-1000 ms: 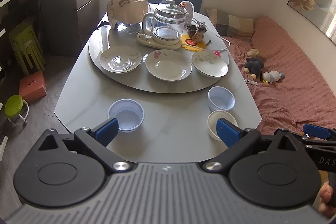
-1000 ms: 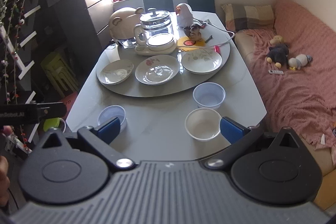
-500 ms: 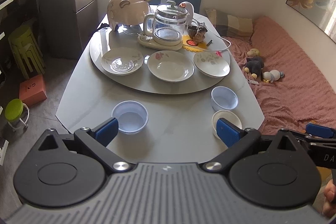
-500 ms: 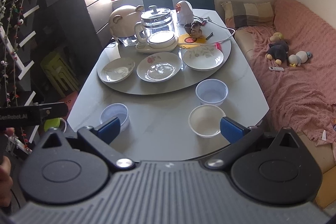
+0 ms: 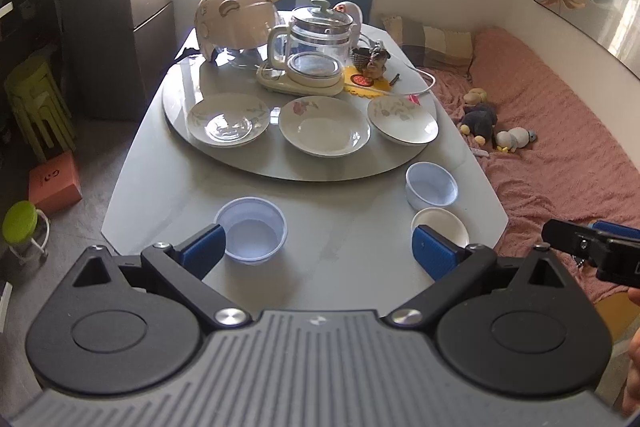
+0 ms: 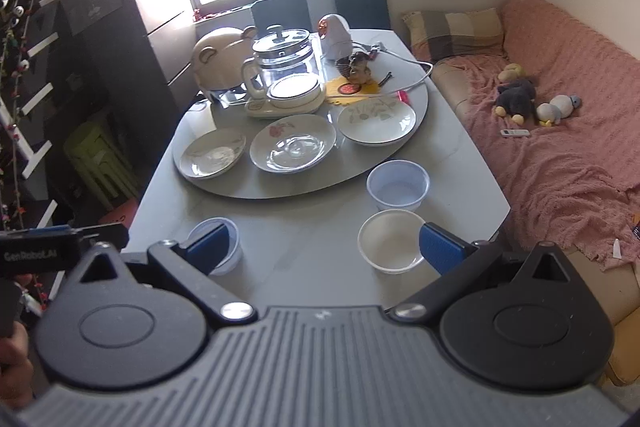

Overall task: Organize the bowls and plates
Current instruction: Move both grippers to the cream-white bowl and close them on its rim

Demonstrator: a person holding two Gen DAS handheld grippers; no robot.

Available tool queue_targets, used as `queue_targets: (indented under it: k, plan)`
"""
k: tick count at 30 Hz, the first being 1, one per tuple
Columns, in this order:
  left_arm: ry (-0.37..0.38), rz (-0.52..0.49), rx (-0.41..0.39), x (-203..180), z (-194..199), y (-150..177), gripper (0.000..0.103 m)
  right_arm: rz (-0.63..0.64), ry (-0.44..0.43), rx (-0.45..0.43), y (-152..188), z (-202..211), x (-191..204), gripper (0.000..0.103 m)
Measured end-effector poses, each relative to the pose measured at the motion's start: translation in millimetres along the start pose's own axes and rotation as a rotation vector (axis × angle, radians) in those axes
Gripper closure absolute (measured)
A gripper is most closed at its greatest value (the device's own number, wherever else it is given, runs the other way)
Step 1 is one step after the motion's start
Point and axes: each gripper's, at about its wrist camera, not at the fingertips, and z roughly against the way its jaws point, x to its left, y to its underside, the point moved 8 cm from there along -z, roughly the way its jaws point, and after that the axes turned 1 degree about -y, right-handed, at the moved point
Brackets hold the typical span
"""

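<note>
Left wrist view: left gripper (image 5: 318, 251) fingers spread wide, empty, above the near table edge; right gripper (image 6: 323, 251) likewise spread and empty. Blue plastic bowl (image 5: 251, 229) sits just beyond the left finger; second blue bowl (image 6: 398, 184) and white bowl (image 6: 392, 241) lie near the right. Likely light, thin-walled, slippery; pinch at the rim. Three ceramic plates (image 5: 324, 126) rest on the turntable (image 5: 248, 167), fragile. Glass kettle (image 5: 318, 39) stands behind them, clear of the bowls.

Both hand-held grippers seemingly nearer the table (image 5: 340, 227).
</note>
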Motion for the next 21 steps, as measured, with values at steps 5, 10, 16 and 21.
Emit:
queue_targets:
  k: [5,10,16,21]
  plan:
    - [0.038,-0.034,0.015,3.5,-9.6,1.9,0.002,-0.024,0.028,-0.002,4.3,-3.6,2.2,0.0]
    - [0.078,-0.068,0.032,5.0,-24.1,4.6,0.002,-0.054,0.071,-0.029,10.5,-4.3,-0.1,0.0]
    - [0.121,-0.088,0.053,-7.9,-49.7,0.6,0.002,-0.1,0.099,-0.022,9.0,-15.3,-8.5,0.0]
    - [0.145,-0.11,0.073,-30.5,-83.3,-8.8,0.002,-0.122,0.111,-0.048,-4.1,-31.4,-29.0,0.0]
